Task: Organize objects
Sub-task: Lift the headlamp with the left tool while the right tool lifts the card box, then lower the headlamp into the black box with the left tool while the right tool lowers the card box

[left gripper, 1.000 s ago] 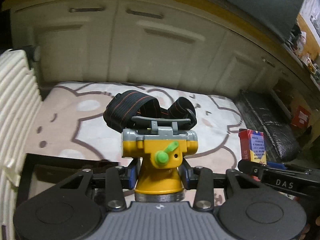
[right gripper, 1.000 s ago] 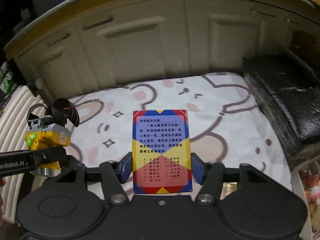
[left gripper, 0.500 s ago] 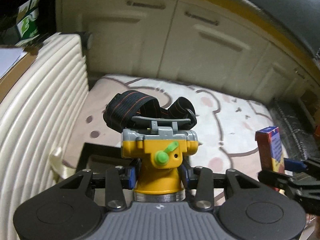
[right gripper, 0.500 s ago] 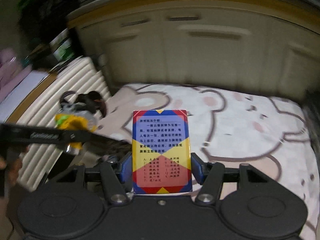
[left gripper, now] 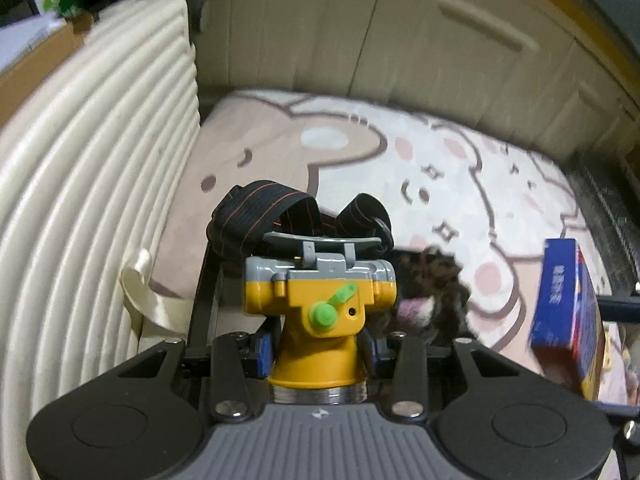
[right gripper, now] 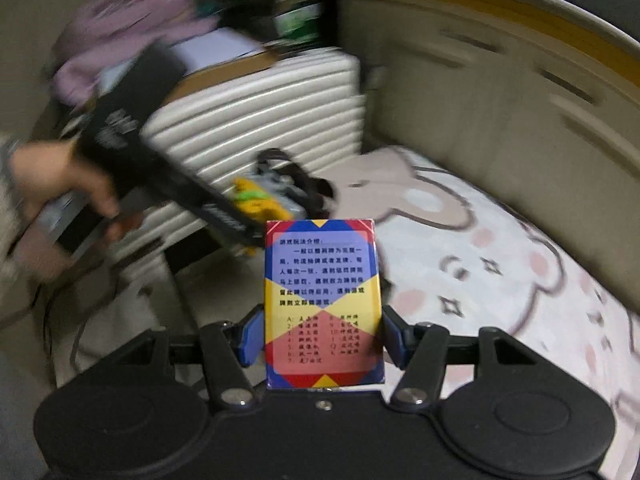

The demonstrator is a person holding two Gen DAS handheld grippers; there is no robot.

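My left gripper [left gripper: 318, 354] is shut on a yellow and grey headlamp [left gripper: 320, 300] with a green knob and a black striped strap [left gripper: 264, 212]; its blue pads clamp the yellow neck. It hangs over a black box [left gripper: 200, 292] that holds something dark and furry [left gripper: 432, 300]. My right gripper [right gripper: 322, 338] is shut on a card box [right gripper: 324, 304] printed in red, blue and yellow, held upright by its sides. That card box [left gripper: 568, 312] shows at the right edge of the left wrist view. The headlamp [right gripper: 268, 200] and a hand [right gripper: 60, 176] on the left tool appear blurred in the right wrist view.
A ribbed cream suitcase [left gripper: 80, 208] stands at the left, beside a rug [left gripper: 460, 168] with bear drawings. Cream cabinet doors [left gripper: 400, 40] run along the back. A dark bag [left gripper: 608, 208] lies at the right. Clutter [right gripper: 160, 40] is piled on top of the suitcase.
Both grippers have swung left toward the suitcase, still holding their objects. The black box with the furry thing has come under the headlamp. The right view has rolled and blurred.
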